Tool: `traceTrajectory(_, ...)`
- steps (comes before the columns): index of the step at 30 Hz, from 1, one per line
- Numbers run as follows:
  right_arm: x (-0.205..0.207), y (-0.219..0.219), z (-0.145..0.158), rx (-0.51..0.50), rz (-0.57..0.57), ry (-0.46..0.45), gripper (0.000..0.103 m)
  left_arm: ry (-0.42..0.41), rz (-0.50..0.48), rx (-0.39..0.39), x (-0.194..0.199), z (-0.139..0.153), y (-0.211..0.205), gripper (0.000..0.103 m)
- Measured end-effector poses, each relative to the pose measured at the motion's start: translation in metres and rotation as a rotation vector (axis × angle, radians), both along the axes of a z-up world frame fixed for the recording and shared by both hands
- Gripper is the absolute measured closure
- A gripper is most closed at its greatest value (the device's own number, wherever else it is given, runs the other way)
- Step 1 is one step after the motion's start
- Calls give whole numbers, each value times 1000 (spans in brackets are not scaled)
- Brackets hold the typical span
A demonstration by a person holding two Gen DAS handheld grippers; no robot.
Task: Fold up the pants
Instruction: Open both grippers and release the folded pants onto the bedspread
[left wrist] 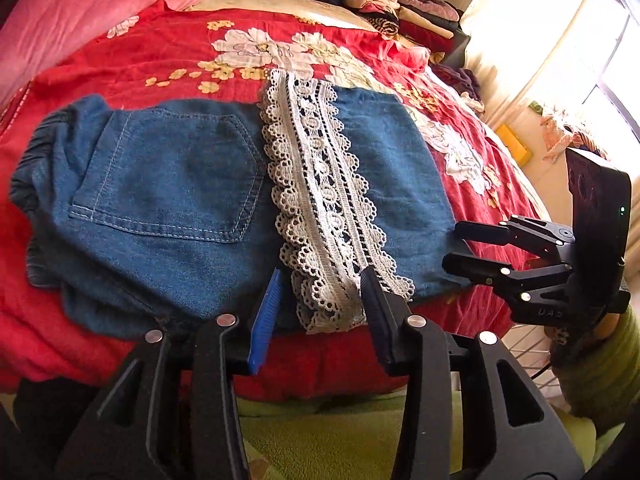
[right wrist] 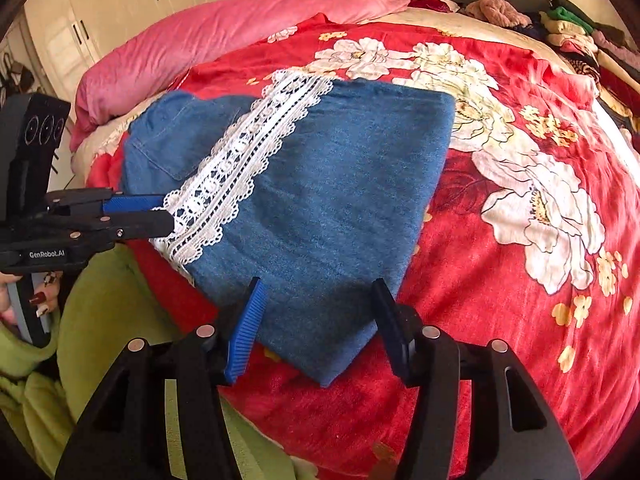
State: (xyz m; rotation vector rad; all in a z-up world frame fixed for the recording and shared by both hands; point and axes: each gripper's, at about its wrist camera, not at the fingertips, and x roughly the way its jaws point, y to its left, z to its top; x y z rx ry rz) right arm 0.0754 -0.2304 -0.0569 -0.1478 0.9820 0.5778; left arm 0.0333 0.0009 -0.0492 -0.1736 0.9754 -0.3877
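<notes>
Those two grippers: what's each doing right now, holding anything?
Left gripper: open, straddling the lace strip, gripping nothing.
Right gripper: open over the denim pants, holding nothing.

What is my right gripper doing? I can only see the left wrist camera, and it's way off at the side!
Observer: The right gripper is open. It has one finger on each side of the near corner of the pants and isn't pinching it.
Operator: What's past the pink blanket?
Observer: White cupboards with dark handles.
Operator: Does my left gripper have writing on it?
Observer: Yes, its side says GenRobot.AI.
</notes>
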Motion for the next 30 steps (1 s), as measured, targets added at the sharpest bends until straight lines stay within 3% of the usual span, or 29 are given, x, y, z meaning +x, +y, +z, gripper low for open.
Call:
traceTrajectory(10, -3, -12, 14, 32, -42, -28, 28, -34, 6, 28, -4, 10, -1, 50)
traceTrajectory(15, -2, -20, 22, 54, -74, -42, 28, -69, 16, 55, -7, 20, -1, 37)
traceTrajectory(18, -3, -23, 27, 56, -95, -62, 13, -93, 31, 85, -9, 26, 0, 22)
traceTrajectory(24, -3, -25, 35, 67, -107, -82, 13, -125, 50, 122, -12, 34, 3, 10)
traceTrajectory(30, -2, -21, 48, 73, -107, -115, 13, -143, 72, 138, -13, 40, 8, 10)
